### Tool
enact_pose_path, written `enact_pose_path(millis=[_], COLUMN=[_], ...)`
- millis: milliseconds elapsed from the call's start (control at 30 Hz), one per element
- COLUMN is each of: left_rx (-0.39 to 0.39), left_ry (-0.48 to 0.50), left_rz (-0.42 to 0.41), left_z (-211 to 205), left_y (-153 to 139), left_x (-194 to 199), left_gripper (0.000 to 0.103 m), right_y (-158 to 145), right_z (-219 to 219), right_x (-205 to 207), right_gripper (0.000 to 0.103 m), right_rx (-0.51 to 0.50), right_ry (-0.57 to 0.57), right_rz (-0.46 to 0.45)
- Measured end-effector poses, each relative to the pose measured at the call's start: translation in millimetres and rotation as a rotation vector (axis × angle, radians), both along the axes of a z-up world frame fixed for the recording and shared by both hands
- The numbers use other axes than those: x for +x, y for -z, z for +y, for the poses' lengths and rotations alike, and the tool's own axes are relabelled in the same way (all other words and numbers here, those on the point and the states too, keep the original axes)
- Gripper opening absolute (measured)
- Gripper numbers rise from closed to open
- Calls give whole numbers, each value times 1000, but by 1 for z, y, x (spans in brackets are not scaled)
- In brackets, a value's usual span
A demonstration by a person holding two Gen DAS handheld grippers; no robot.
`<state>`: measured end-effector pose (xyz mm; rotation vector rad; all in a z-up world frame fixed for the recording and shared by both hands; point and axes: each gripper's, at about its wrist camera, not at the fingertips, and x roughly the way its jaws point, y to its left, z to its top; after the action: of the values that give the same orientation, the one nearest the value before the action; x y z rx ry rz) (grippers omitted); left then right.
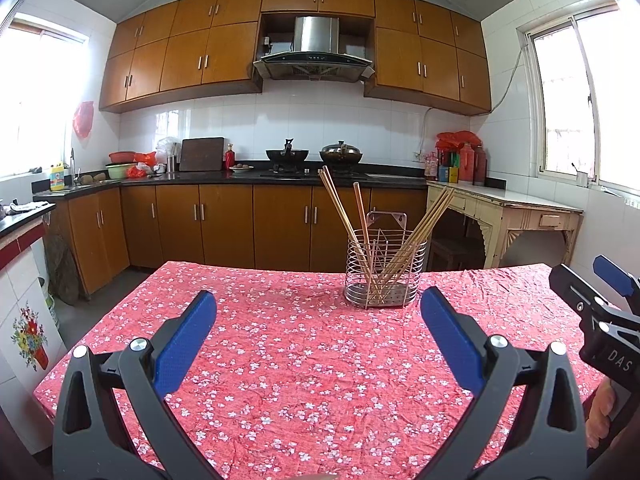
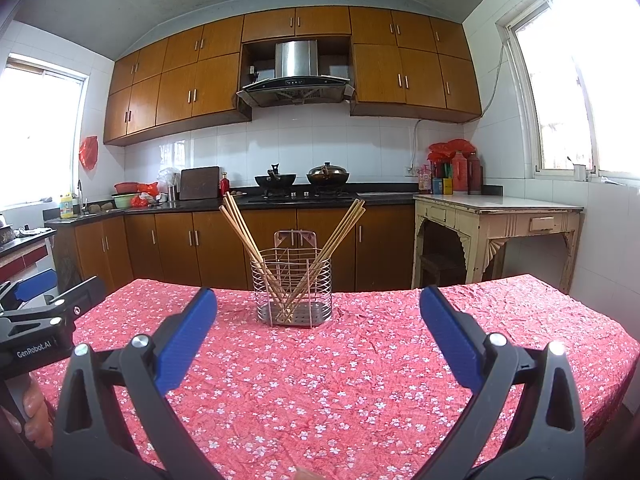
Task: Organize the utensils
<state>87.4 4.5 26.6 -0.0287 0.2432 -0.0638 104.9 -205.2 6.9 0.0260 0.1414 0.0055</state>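
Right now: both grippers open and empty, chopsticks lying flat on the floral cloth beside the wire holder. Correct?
Not quite. The chopsticks are not lying on the floral cloth; they stand inside the wire holder, leaning out to both sides, as the right wrist view shows. The rest holds: the left gripper and right gripper are both open and empty.

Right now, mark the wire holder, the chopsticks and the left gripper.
wire holder (image 1: 386, 276), left wrist view, front wires.
chopsticks (image 2: 240, 226), right wrist view, left bundle's shafts.
left gripper (image 1: 318, 312), left wrist view, midway between fingertips.
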Motion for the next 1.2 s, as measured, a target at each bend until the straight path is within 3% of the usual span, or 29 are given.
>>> enact_pose_path(millis=[1200], left_rx=[-1], left_ry=[3], left_rz=[2], left_z=[0], left_y=[4], left_x=[-1], left_gripper=[101], right_y=[-1], right_z=[1], right_x=[0], right_gripper=[99], right_rx=[3], right_ry=[5], right_rz=[0])
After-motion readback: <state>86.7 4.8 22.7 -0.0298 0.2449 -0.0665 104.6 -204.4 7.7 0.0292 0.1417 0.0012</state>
